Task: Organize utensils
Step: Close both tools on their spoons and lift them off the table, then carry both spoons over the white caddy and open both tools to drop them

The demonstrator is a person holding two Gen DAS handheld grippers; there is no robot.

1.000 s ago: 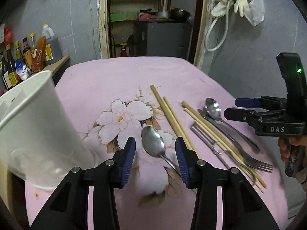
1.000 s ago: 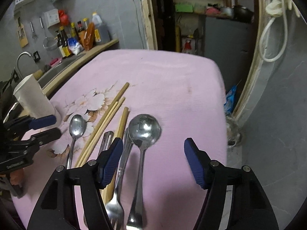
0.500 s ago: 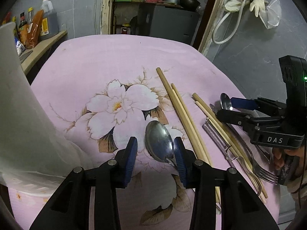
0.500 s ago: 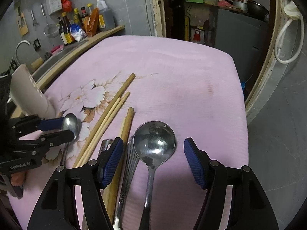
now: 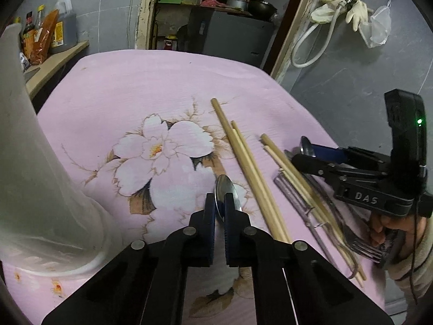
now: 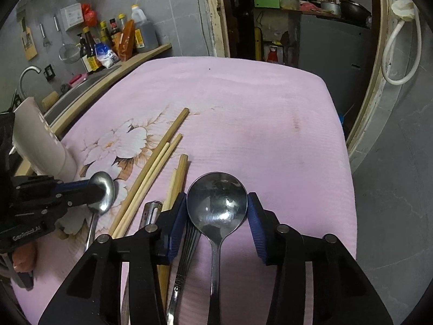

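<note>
Left gripper [image 5: 220,207]: jaws clamped edge-on across the bowl of the small spoon [image 5: 226,189], which lies on the pink floral surface [image 5: 162,86]; its handle runs back under the gripper. The white utensil holder [image 5: 35,178] stands just beside it, to its left.

Right gripper [image 6: 217,211]: jaws closing around the bowl of the large spoon [image 6: 217,203], blue pads [image 6: 177,219] at its rim on either side; firm contact is uncertain. The handle runs straight back between the fingers. Both grippers pitch steeply down. Chopsticks [image 6: 151,173] and a fork [image 6: 186,246] lie between the spoons.
</note>
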